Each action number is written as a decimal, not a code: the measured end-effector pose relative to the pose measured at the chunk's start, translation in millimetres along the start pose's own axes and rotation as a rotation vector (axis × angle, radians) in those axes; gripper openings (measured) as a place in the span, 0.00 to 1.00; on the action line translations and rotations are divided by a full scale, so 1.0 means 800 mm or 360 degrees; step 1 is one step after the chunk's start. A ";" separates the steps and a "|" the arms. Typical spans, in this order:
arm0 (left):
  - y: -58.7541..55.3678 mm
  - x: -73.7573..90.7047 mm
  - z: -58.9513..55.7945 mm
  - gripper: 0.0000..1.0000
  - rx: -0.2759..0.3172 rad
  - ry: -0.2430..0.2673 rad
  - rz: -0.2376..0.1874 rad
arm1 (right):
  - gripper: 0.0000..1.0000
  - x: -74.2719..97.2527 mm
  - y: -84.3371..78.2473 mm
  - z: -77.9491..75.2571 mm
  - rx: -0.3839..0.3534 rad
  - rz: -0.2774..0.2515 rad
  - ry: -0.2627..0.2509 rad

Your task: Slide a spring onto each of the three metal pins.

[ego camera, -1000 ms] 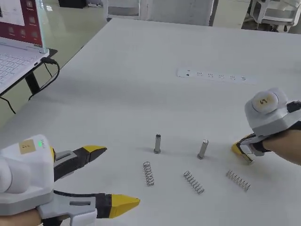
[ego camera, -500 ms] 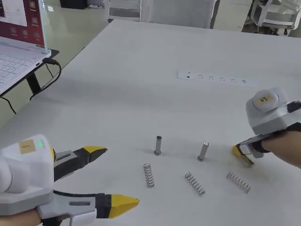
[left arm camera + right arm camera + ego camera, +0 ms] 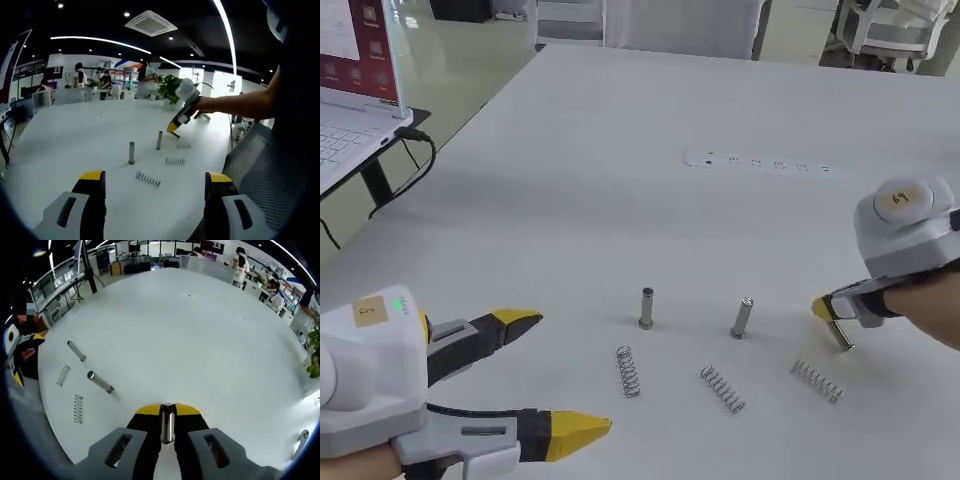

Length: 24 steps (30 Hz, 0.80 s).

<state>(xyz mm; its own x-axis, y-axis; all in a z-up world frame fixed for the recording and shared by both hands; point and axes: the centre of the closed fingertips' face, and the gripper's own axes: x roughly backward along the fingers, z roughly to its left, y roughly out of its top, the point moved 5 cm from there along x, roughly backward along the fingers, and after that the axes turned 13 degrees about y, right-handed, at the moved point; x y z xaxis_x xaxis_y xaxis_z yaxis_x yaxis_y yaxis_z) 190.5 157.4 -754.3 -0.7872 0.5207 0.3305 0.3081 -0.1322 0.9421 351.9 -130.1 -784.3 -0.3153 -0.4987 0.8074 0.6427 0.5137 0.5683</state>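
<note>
Pinching the third metal pin [image 3: 841, 336] tight in the right gripper [image 3: 826, 311] at four o'clock, holding the left gripper [image 3: 556, 372] wide open and empty at seven, probably best steadying that pin plumb before threading the nearest spring [image 3: 816, 381], lying at its six.

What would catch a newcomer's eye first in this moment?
Two metal pins stand upright on the white table, three springs lying loose in front of them. At right, the right gripper is shut on a tilted third pin; the left gripper is open at lower left.
</note>
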 end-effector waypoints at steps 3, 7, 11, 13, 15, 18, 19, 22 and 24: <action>0.000 0.000 -0.001 0.78 -0.0005 -0.0006 -0.0001 | 0.05 0.009 -0.002 0.001 -0.0005 -0.0029 -0.0004; 0.000 0.000 -0.004 0.78 -0.0010 -0.0015 -0.0001 | 0.05 0.017 -0.004 0.001 -0.0012 -0.0058 -0.0012; 0.000 -0.001 -0.007 0.78 -0.0016 -0.0025 -0.0002 | 0.05 0.023 -0.007 0.002 -0.0027 -0.0087 -0.0014; 0.000 -0.001 -0.007 0.78 -0.0018 -0.0027 -0.0003 | 0.05 0.026 -0.009 0.004 -0.0029 -0.0096 -0.0018; 0.000 -0.001 -0.008 0.77 -0.0019 -0.0030 -0.0005 | 0.05 0.029 -0.012 0.006 -0.0028 -0.0102 -0.0023; 0.000 -0.001 -0.008 0.77 -0.0022 -0.0035 -0.0006 | 0.05 0.033 -0.017 0.009 -0.0030 -0.0119 -0.0026; 0.000 -0.001 -0.008 0.77 -0.0024 -0.0036 -0.0005 | 0.05 0.034 -0.018 0.010 -0.0030 -0.0122 -0.0026; 0.000 -0.001 -0.010 0.77 -0.0028 -0.0042 -0.0002 | 0.05 0.036 -0.022 0.013 -0.0029 -0.0131 -0.0030; 0.000 -0.002 -0.011 0.77 -0.0032 -0.0047 -0.0002 | 0.05 0.038 -0.024 0.014 -0.0029 -0.0131 -0.0032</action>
<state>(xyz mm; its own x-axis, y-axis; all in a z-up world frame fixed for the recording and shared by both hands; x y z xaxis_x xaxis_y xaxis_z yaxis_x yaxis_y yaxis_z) 186.9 149.4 -753.9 -0.7714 0.5454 0.3277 0.2959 -0.1484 0.9436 321.8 -147.1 -769.0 -0.3815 -0.5244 0.7612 0.6266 0.4587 0.6300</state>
